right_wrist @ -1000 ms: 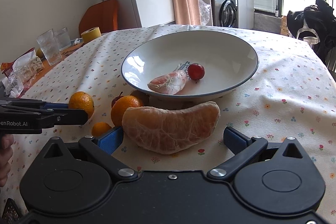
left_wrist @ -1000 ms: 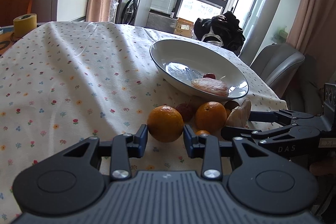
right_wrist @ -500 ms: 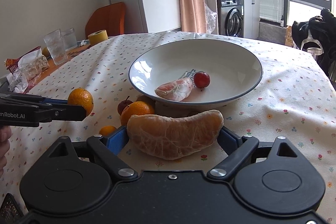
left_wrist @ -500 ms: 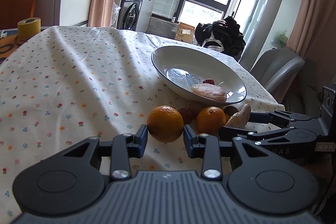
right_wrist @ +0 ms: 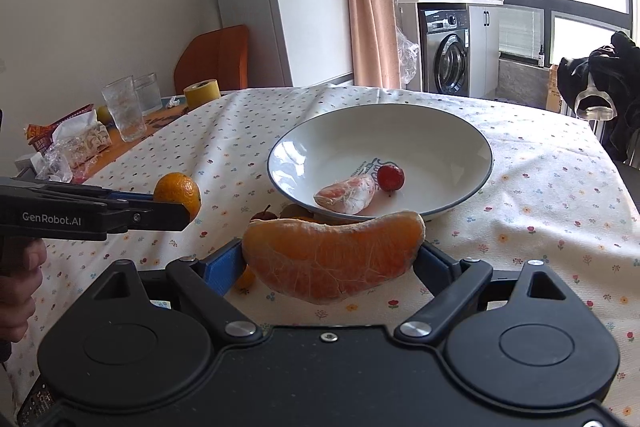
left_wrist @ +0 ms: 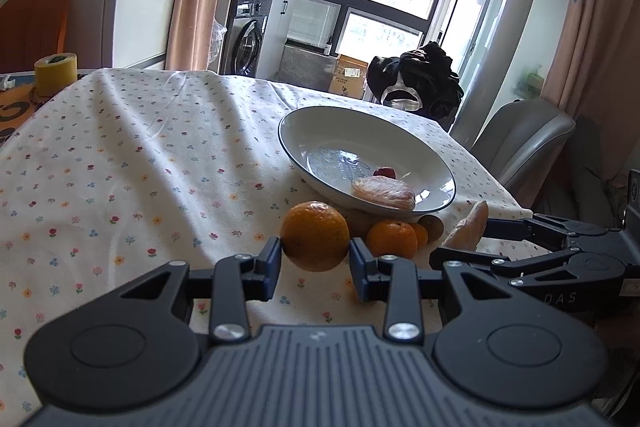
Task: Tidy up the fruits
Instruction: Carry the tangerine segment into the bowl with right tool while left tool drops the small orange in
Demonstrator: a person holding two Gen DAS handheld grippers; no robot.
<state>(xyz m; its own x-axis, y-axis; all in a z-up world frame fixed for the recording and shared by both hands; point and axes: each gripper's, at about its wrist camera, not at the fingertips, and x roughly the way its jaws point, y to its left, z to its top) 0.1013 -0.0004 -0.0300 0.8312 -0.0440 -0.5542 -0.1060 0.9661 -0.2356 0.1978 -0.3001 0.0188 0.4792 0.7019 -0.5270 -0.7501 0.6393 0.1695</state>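
Orange flesh fills the near field of the right wrist view: a peeled pomelo segment (right_wrist: pixel 334 259) is clamped end to end in the right gripper (right_wrist: pixel 334 263), its long axis running crosswise between the two blue pads, and it appears lifted off the flowered tablecloth (right_wrist: pixel 540 187). The left gripper (left_wrist: pixel 316 261) is likewise clenched, on a whole orange (left_wrist: pixel 315 235), pinched at its sides and seemingly held above the cloth. Just beyond both tools, a few loose fruits remain huddled against the near rim of the bowl: a smaller orange (left_wrist: pixel 391 239) and, half hidden, a small red fruit (right_wrist: pixel 264 215). Next comes the wide white bowl (right_wrist: pixel 460 131), which already holds a pink-fleshed segment (right_wrist: pixel 347 194) and a small red fruit (right_wrist: pixel 390 177) beside it. The bowl lies straight ahead of the right gripper and ahead and to the right of the left one, so the right hand looks nearer and better lined up; I judge its segment would go in first, carried forward over the rim. Farther off stand two drinking glasses (right_wrist: pixel 126 107), a roll of yellow tape (right_wrist: pixel 201 93) and a washing machine (right_wrist: pixel 448 57).
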